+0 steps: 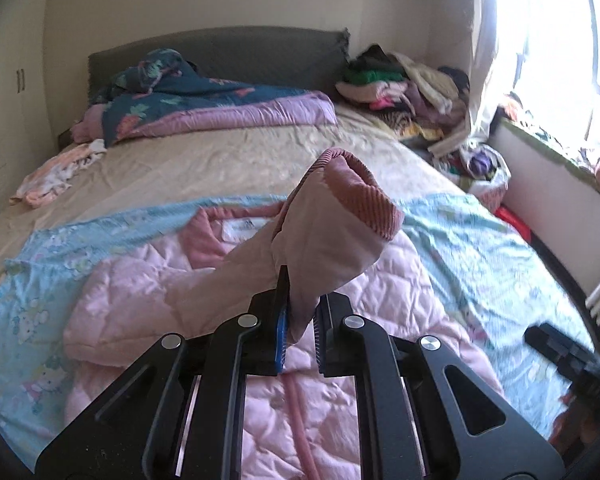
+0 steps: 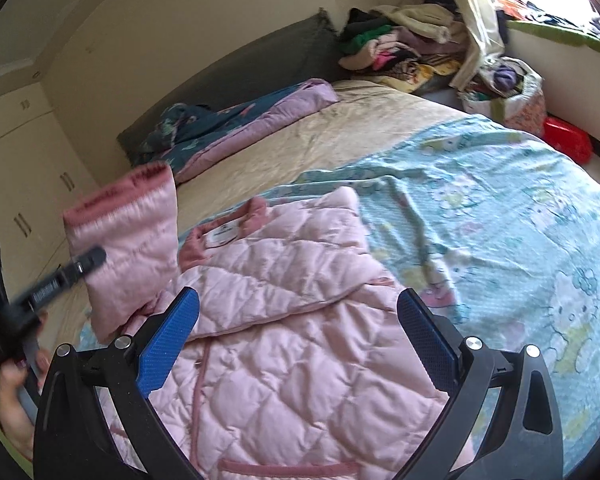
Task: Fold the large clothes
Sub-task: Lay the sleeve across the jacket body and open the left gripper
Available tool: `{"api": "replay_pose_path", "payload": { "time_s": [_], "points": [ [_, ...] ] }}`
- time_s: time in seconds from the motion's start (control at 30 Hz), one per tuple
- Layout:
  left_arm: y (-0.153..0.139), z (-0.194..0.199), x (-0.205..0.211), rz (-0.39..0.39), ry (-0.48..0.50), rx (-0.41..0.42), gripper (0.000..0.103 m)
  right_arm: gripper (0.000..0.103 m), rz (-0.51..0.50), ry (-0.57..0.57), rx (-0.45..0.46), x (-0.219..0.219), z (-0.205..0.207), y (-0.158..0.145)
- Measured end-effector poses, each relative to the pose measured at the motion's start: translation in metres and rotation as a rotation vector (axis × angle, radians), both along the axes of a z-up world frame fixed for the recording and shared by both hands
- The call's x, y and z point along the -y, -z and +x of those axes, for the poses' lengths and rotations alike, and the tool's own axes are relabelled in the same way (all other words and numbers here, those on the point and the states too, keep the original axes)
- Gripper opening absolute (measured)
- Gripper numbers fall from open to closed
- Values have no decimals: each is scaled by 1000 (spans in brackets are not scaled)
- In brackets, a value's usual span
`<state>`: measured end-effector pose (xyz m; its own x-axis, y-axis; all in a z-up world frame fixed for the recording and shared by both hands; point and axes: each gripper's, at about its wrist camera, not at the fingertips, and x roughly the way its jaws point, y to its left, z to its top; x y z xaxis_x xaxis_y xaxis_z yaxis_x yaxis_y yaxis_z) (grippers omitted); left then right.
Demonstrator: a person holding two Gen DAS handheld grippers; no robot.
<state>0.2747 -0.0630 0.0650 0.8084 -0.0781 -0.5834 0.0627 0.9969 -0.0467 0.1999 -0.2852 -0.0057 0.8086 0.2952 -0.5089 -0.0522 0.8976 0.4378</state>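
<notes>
While left gripper (image 1: 300, 320) pinches raised sleeve (image 1: 332, 216), right gripper (image 2: 300, 336) gapes.

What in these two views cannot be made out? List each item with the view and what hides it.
- Collar label on the pink jacket: text too small in both views.
- Sleeve fabric inside the shut left claw: hidden by its pads, left wrist view.
- Jacket hem: covered by the claws' frames and cut by the bottom edges.
- Left claw in the right wrist view: motion-blurred.
- Clothes pile by the window: items overlap, glare-washed.
</notes>
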Motion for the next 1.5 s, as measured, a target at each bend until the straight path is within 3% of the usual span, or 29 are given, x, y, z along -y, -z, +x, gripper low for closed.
{"api": "replay_pose_path", "payload": {
  "time_s": [0.4, 0.63, 0.77, 0.8, 0.9, 1.1, 1.23, 1.5],
  "points": [
    [57, -4, 37, 170, 98, -72, 6, 99, 8, 72, -53, 28, 6, 19],
    [91, -9, 57, 270, 167, -149, 26, 99, -4, 68, -82, 25, 12, 28],
    [102, -19, 57, 286, 202, -181, 32, 99, -9, 59, -94, 21, 17, 31],
    [103, -22, 56, 284, 218, -189, 39, 99, -4, 52, -100, 19, 18, 33],
    [104, -31, 52, 272, 245, -208, 82, 99, -2, 33, -110, 10, 22, 35],
    [90, -40, 16, 182, 218, -214, 83, 99, 0, -47, -134, -20, 31, 41],
    [75, -36, -28, 132, 121, -199, 93, 99, 9, -118, -166, -51, 38, 49],
    [51, -34, -123, 25, -112, -176, 93, 99, -23, -203, -228, -114, 50, 68]
  ]
}}
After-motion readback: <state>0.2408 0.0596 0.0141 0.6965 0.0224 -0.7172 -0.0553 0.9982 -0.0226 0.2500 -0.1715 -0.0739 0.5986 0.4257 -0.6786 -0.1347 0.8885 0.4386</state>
